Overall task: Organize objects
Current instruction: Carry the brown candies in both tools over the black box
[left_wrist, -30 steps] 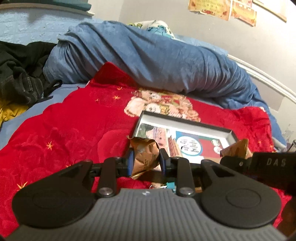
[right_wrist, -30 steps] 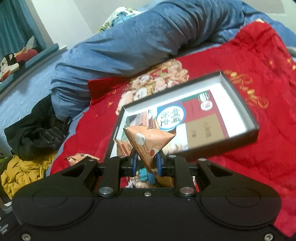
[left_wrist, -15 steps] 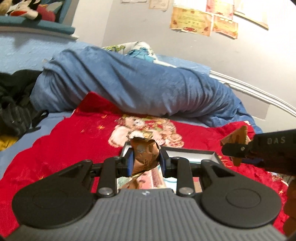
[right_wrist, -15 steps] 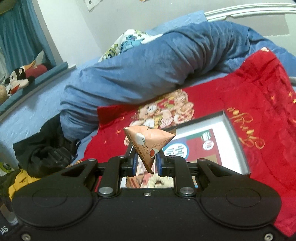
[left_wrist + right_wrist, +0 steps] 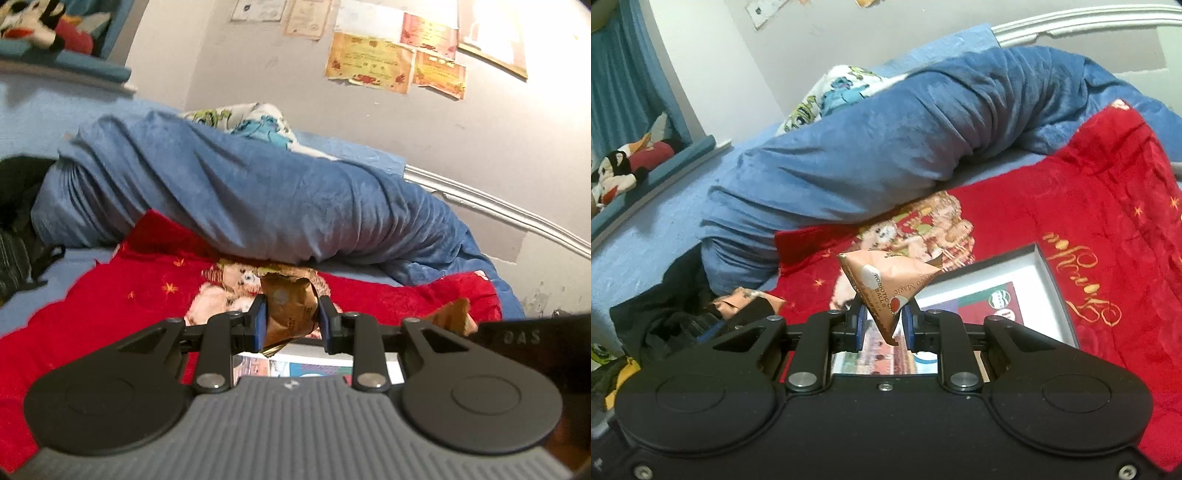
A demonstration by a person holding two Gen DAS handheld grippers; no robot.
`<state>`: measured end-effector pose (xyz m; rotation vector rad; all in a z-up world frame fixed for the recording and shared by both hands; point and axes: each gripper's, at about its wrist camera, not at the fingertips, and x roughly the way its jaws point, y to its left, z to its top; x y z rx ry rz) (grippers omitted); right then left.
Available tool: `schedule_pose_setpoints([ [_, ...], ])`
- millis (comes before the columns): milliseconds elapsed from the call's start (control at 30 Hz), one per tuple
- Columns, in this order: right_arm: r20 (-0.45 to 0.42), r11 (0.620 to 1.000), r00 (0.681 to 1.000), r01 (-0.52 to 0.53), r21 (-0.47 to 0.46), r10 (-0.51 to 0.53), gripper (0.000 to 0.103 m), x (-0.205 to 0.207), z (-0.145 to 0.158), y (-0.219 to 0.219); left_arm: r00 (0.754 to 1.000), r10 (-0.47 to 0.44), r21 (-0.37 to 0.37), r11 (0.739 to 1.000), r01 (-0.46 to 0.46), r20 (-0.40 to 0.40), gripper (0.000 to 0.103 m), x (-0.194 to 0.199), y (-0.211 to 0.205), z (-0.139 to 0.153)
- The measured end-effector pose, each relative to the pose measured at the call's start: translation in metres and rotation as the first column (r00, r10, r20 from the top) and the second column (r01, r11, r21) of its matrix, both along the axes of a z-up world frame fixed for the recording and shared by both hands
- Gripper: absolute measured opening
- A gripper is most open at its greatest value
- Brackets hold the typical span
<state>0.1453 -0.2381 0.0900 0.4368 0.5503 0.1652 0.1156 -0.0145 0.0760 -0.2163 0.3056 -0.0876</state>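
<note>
Left wrist view: beyond my left claw (image 5: 289, 320) the biggest thing is the rumpled blue duvet (image 5: 236, 206), heaped across the bed well ahead of the fingers. Nearer, spreading below and to both sides of the claw, lies the red blanket (image 5: 110, 295) with its cartoon print. Just under the fingers I can see a strip of the shallow black-rimmed box (image 5: 306, 367), its printed floor showing between the claw arms. My left claw is clenched on a crumpled brown snack packet (image 5: 290, 310), the blue pads pressing both its sides, the packet standing above the fingertips and clear of the blanket. Off to the right my right claw's black body (image 5: 532, 343) enters the view, with the corner of its own packet poking out ahead of it.

In the right wrist view the same duvet (image 5: 905, 140) fills the space ahead, the red blanket (image 5: 1108, 206) runs ahead and to the right, and the box (image 5: 1056, 291) sits just beyond and below the fingers, open side up. My right claw (image 5: 884, 325) is grasping a peach triangular snack packet (image 5: 886, 291), pinched at its lower point, the wide end up. To the left, my left claw (image 5: 746, 314) shows dimly, its packet just ahead of it.
</note>
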Motion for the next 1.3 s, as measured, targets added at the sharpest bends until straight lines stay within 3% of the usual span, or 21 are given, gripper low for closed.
schedule_pose_setpoints([
  [200,-0.079,1.0,0.997,0.02,0.018,-0.019,0.02,0.014,-0.05,-0.009,0.997,0.0,-0.021,1.0,-0.002,-0.078,0.032,0.024,0.002,-0.029],
  [367,-0.126,0.999,0.992,0.033,0.023,-0.029,0.02,0.022,-0.073,-0.017,0.993,-0.011,-0.029,1.0,0.007,-0.118,0.032,0.032,0.0,-0.041],
  [1300,-0.19,0.996,0.979,0.084,0.021,-0.079,0.02,0.023,-0.082,-0.031,0.979,-0.08,0.05,0.995,0.091,-0.189,0.033,0.031,-0.031,-0.068],
])
